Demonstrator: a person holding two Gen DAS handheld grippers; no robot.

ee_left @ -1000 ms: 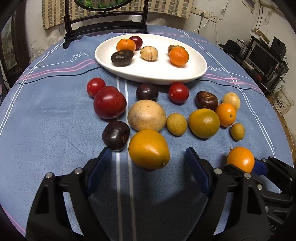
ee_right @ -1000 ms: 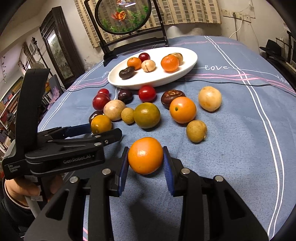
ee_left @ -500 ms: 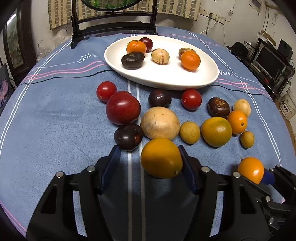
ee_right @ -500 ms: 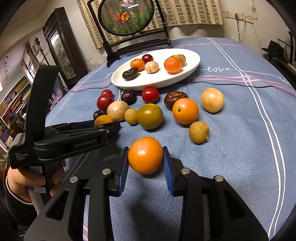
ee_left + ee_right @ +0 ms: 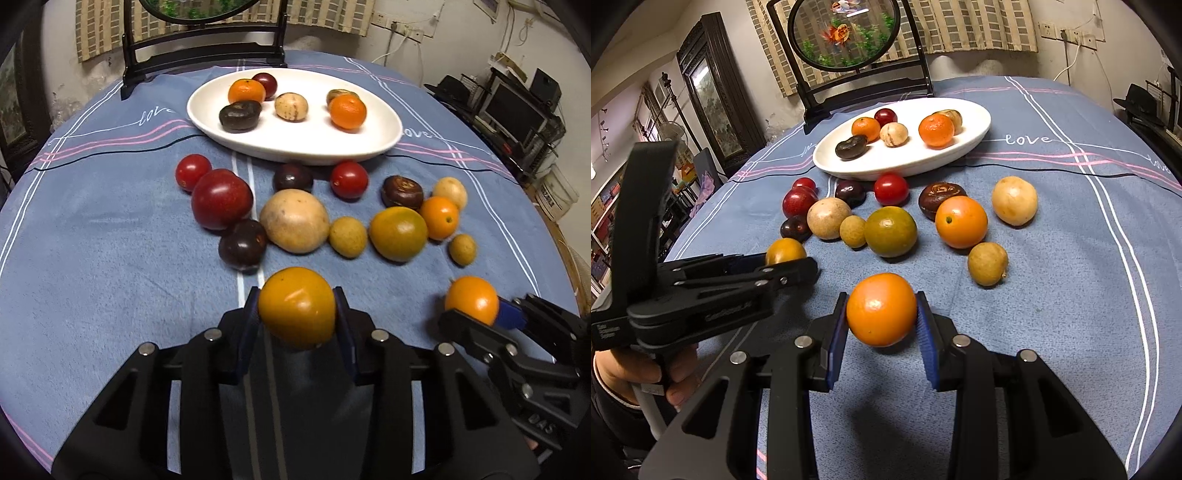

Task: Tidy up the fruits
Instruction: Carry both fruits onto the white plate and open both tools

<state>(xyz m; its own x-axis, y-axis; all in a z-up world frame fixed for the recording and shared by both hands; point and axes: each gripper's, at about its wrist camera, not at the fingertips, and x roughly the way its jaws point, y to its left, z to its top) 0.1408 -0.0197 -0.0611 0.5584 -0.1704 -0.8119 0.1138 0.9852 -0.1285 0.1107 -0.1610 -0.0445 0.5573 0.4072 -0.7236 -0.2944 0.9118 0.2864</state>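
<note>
Here, nearest to me, my left tongs (image 5: pixel 297 310) are closing on a yellow-orange fruit (image 5: pixel 297 306), and both blue pads already touch its sides. My right tongs (image 5: pixel 881 314) are clamped on an orange fruit (image 5: pixel 881 309), held between the pads just above the blue tablecloth (image 5: pixel 1071 295). In the right wrist view my left hand (image 5: pixel 631 373) grips the handle of the left tongs at the lower left.

Just beyond the tongs, loose fruits lie scattered on the table: a dark plum (image 5: pixel 242 244) beside a big tan fruit (image 5: pixel 294 220), a small tan one (image 5: pixel 348 236), a greenish orange (image 5: pixel 398 233), a red plum (image 5: pixel 222 198), two cherry tomatoes (image 5: pixel 348 180) and a dark brown fruit (image 5: pixel 402 192).

Farther off stands a white oval plate (image 5: pixel 376 140) holding six fruits, among them two mandarins (image 5: pixel 347 111) and a dark one (image 5: pixel 240 116). Behind it rises a round screen on a black stand (image 5: pixel 846 33).
</note>
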